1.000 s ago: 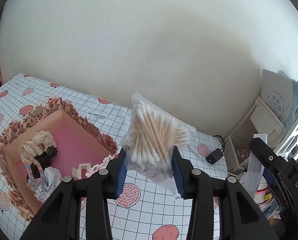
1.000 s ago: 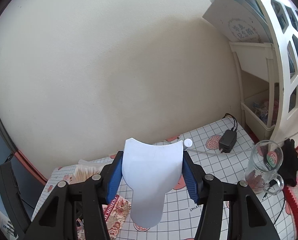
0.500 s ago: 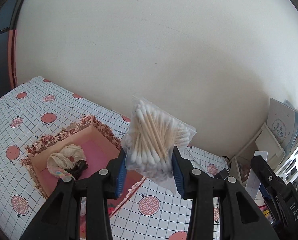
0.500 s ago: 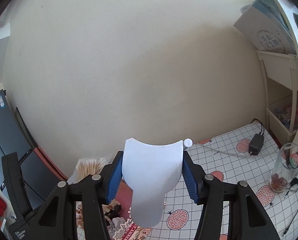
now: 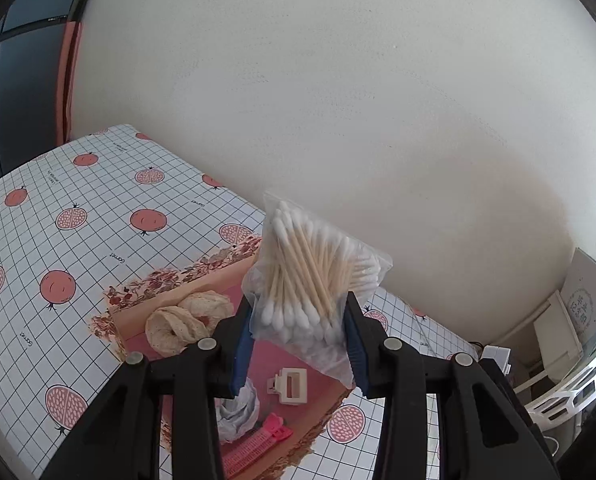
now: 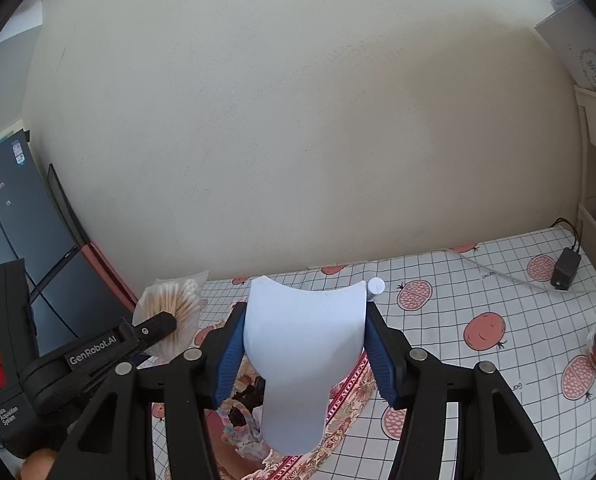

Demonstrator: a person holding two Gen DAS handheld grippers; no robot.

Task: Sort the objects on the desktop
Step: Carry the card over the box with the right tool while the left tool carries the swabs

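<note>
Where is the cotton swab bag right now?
The swab bag is clamped in the left gripper, above the pink box; the right wrist view shows it far left.

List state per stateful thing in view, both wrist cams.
Left gripper: shut on the clear plastic bag of cotton swabs, held above the box.
Right gripper: shut on the pale blue curved plastic piece.
Floral-rimmed pink box: open, holds scrunchies, a cream hair claw clip and a pink comb-like clip.
Black power adapter: cabled, lying on the table.
</note>
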